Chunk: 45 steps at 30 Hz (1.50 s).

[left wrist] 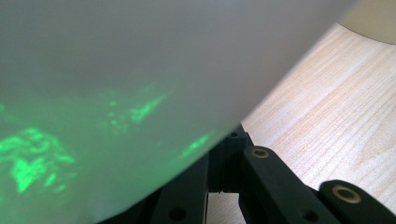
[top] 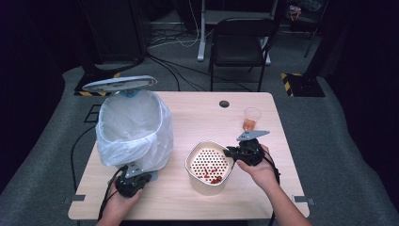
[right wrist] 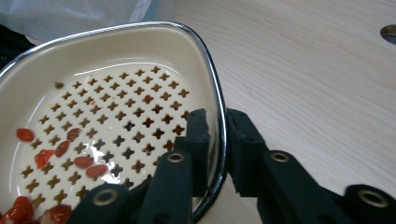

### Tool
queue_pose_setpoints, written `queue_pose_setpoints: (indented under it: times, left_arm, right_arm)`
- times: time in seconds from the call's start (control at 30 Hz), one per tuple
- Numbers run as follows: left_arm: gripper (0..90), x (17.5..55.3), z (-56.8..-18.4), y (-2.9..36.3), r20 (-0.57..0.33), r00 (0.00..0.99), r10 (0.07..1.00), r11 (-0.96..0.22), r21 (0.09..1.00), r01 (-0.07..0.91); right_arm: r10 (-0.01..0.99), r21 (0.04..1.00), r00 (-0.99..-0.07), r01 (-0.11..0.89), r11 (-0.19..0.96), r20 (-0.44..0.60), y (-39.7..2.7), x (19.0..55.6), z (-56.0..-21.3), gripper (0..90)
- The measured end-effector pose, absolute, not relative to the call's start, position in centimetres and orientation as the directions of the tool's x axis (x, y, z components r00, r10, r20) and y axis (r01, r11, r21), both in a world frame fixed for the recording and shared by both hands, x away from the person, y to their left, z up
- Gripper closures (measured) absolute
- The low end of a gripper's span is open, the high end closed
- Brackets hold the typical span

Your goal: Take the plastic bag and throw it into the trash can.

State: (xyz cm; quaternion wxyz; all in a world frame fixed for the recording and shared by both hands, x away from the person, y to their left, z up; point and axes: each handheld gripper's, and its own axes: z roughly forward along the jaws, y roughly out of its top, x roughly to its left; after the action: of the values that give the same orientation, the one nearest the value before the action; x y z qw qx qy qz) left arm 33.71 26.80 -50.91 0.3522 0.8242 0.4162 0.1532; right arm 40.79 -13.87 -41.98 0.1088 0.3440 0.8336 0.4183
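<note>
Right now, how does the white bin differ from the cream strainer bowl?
The bin is tall, lined with a translucent bag, lid up; the strainer bowl is low, unlined and perforated, holding red bits. The left claw meets the bin's base; the right claw straddles the bowl's rim. Both stand on the table.

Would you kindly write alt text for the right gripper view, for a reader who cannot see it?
The right hand-held gripper straddles the rim of a cream strainer basket, one black jaw inside and one outside. A few red berries lie on its perforated floor, and the basket sits on a light wooden table.
</note>
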Motion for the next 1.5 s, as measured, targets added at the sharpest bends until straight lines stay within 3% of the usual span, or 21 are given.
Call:
queue_pose_setpoints:
  times: [0.23,0.6,1.0,1.23,1.5]
  left_arm:
    - [90.0,33.7,-51.0,26.8,-0.039,0.599,0.799,-0.398,0.713,0.577]
    - [90.0,33.8,-51.0,26.8,-0.039,0.603,0.797,-0.4,0.714,0.575]
    - [90.0,33.8,-51.0,26.9,-0.044,0.602,0.797,-0.396,0.714,0.577]
    - [90.0,33.8,-51.0,26.9,-0.043,0.601,0.798,-0.397,0.712,0.579]
    - [90.0,33.8,-51.0,26.9,-0.044,0.602,0.797,-0.397,0.714,0.577]
  right_arm:
    - [0.694,0.817,-0.711,0.465,0.341,0.115,-15.2,40.9,-39.8,61.7]
    - [0.769,0.819,-0.632,0.488,0.301,0.094,-18.2,42.9,-39.1,61.0]
    - [0.859,0.812,-0.505,0.532,0.239,0.079,-20.3,46.5,-40.1,41.4]
    - [0.867,0.814,-0.495,0.524,0.249,0.054,-20.5,48.1,-39.9,45.1]
    - [0.865,0.819,-0.5,0.509,0.267,0.029,-20.1,49.8,-39.9,56.8]
